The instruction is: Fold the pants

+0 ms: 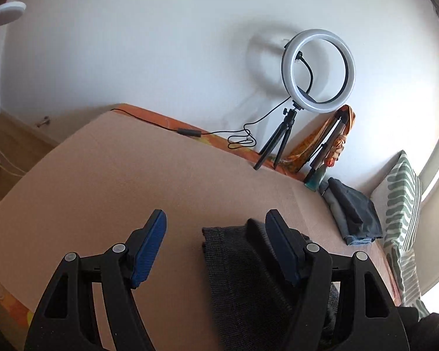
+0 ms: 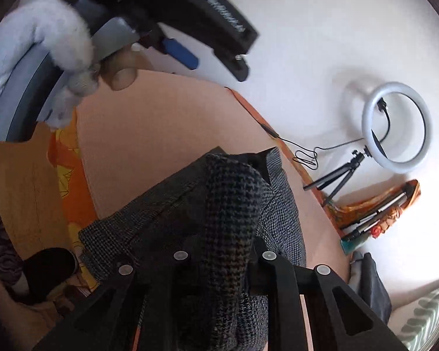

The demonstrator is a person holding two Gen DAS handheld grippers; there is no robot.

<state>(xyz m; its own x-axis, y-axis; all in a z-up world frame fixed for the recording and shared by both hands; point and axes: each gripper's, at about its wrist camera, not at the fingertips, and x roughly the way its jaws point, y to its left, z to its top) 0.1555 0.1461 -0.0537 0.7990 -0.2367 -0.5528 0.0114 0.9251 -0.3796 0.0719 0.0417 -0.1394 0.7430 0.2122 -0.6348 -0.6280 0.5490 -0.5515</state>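
Dark grey houndstooth pants (image 2: 228, 210) lie on the peach-covered bed (image 2: 161, 122). My right gripper (image 2: 225, 242) is shut on a bunched fold of the pants and lifts it; the fabric hides the fingertips. In the left wrist view my left gripper (image 1: 216, 222) is open above the bed, its blue pads (image 1: 149, 248) wide apart. The pants' edge (image 1: 234, 269) lies beside the right finger, not gripped. The left gripper also shows at the top of the right wrist view (image 2: 187, 55), held in a hand.
A ring light on a tripod (image 1: 317, 70) with its cable (image 1: 240, 139) stands at the bed's far edge by the white wall. Folded dark clothes (image 1: 351, 210) and a green patterned pillow (image 1: 404, 193) lie at the right. Wooden floor (image 1: 11, 143) is to the left.
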